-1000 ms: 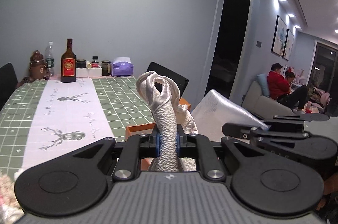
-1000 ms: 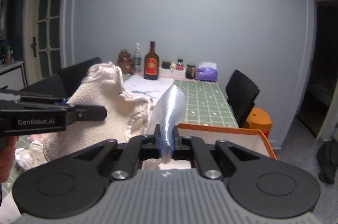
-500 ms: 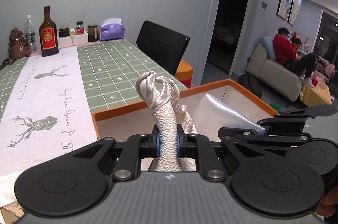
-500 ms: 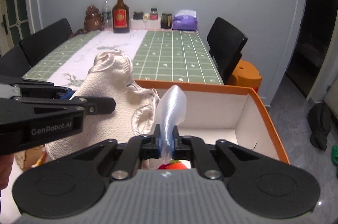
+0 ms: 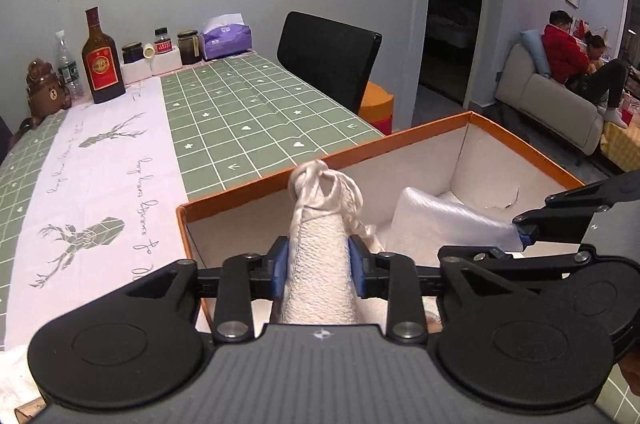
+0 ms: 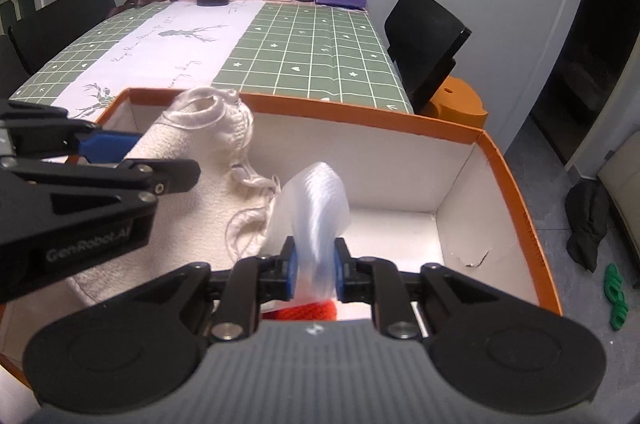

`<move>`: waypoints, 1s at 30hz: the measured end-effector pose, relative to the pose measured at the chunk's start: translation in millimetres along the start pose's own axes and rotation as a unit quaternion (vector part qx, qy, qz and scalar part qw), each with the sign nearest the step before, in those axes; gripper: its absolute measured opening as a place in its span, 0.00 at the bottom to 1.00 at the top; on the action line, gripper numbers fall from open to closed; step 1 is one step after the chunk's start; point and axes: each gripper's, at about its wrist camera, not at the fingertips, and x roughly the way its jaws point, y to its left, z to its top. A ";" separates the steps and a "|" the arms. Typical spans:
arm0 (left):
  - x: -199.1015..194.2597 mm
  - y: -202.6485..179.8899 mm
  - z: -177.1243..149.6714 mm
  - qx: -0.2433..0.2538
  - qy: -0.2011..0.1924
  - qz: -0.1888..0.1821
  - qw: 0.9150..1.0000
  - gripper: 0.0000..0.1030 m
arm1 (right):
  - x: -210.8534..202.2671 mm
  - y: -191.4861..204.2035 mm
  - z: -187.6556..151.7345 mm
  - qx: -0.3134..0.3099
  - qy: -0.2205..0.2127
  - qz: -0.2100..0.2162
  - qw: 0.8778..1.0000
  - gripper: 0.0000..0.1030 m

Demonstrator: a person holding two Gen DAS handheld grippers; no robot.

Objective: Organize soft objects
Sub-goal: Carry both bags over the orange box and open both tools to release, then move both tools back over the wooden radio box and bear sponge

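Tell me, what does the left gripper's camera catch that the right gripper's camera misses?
Only the left wrist view shows two people on a sofa through the doorway. Only the right wrist view shows a red knitted item in the box and a green object on the floor. Both show the orange box, the cream towel, the clear plastic bag and the brown bottle.

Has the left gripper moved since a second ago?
Yes. The left gripper, shut on the cream towel, tipped downward and now sits over the orange box; the brown bottle has risen in view.
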 end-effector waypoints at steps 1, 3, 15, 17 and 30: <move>-1.6 0.8 -0.3 -0.002 0.000 0.000 1.000 0.40 | 0.1 -0.2 0.1 0.001 0.001 0.001 1.000 0.24; -2.4 4.1 2.8 -0.008 -0.003 -0.002 1.000 0.51 | -1.1 -1.3 -0.1 0.003 0.002 -0.004 1.000 0.43; -63.5 14.4 5.4 0.003 -0.070 -0.028 0.997 0.64 | -40.9 6.0 -1.6 -0.002 -0.035 -0.012 0.999 0.67; -80.4 21.1 1.7 0.013 -0.081 -0.020 0.996 0.64 | -54.6 10.9 -2.2 -0.001 -0.048 -0.003 0.999 0.67; -134.6 150.9 -48.0 -0.136 -0.043 0.083 0.986 0.64 | -93.0 130.1 11.4 -0.064 -0.076 0.178 0.979 0.65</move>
